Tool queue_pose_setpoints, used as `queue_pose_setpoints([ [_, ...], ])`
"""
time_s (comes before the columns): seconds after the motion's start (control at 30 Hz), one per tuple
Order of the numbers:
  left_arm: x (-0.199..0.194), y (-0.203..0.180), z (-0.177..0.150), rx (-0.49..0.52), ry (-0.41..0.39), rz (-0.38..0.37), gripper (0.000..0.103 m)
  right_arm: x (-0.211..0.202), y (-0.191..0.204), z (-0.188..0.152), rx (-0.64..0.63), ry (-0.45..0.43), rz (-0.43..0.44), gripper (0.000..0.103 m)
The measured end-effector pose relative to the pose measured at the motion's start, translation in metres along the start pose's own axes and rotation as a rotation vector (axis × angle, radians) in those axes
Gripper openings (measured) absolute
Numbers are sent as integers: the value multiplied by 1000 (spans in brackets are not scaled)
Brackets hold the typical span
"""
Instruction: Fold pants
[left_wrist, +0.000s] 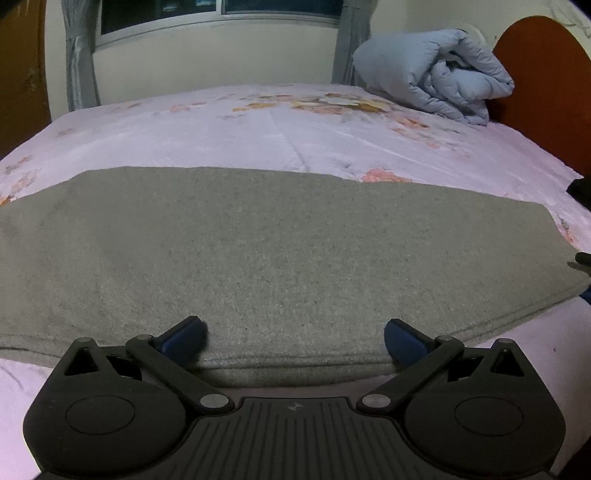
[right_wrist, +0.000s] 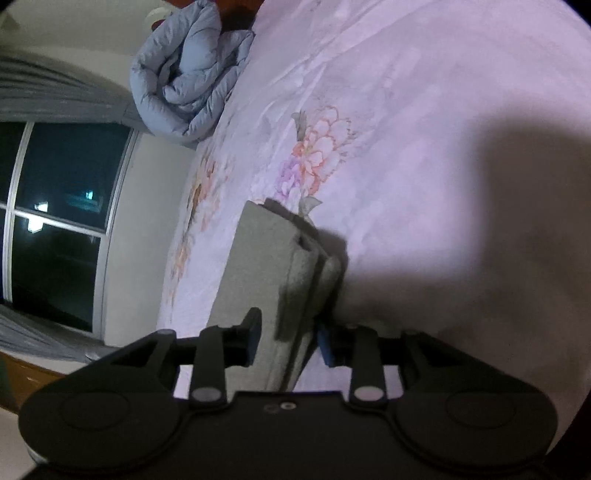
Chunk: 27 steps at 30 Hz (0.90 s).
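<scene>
The grey pants lie folded into a long flat band across the pink flowered bed sheet. My left gripper hangs over the band's near long edge, jaws wide open with nothing between them. In the right wrist view, rolled sideways, the end of the pants shows as stacked layers. My right gripper straddles that layered end. Its jaws are narrowly open, a blue pad on either side of the fabric without pressing on it.
A rolled light-blue duvet lies at the far right of the bed by a red-brown headboard. A dark window with grey curtains is behind the bed. A broad shadow covers the sheet to the right.
</scene>
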<state>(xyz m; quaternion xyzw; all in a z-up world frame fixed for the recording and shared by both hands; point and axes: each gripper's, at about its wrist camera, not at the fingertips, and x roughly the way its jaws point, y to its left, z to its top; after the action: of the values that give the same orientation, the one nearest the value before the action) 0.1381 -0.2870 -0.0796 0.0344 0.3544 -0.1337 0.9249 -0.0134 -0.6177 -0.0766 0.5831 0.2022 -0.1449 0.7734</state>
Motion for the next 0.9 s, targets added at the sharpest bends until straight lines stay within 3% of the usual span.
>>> queue_pose_setpoints([
  [0.17, 2, -1, 0, 7, 9, 0, 103, 3, 1, 2, 30, -26, -11, 22],
  [0.2, 2, -2, 0, 5, 11, 1, 103, 5, 10, 0, -30, -26, -50, 8],
  [0.27, 3, -2, 2, 2, 15, -1, 103, 4, 37, -7, -177, -38, -63, 5],
  [0.43, 1, 1, 1, 9, 17, -19, 103, 1, 114, -30, -431, -41, -31, 4],
  [0.57, -10, 20, 0, -69, -13, -84, 103, 9, 174, -65, -588, 22, 43, 4],
  [0.63, -29, 44, -3, -140, -59, -118, 103, 20, 204, -90, -637, 79, 88, 4],
  [0.7, -50, 75, -8, -193, -82, -102, 103, 36, 232, -122, -701, 139, 129, 4],
  [0.9, -110, 206, -30, -322, -134, 96, 103, 110, 269, -250, -796, 415, 228, 4],
])
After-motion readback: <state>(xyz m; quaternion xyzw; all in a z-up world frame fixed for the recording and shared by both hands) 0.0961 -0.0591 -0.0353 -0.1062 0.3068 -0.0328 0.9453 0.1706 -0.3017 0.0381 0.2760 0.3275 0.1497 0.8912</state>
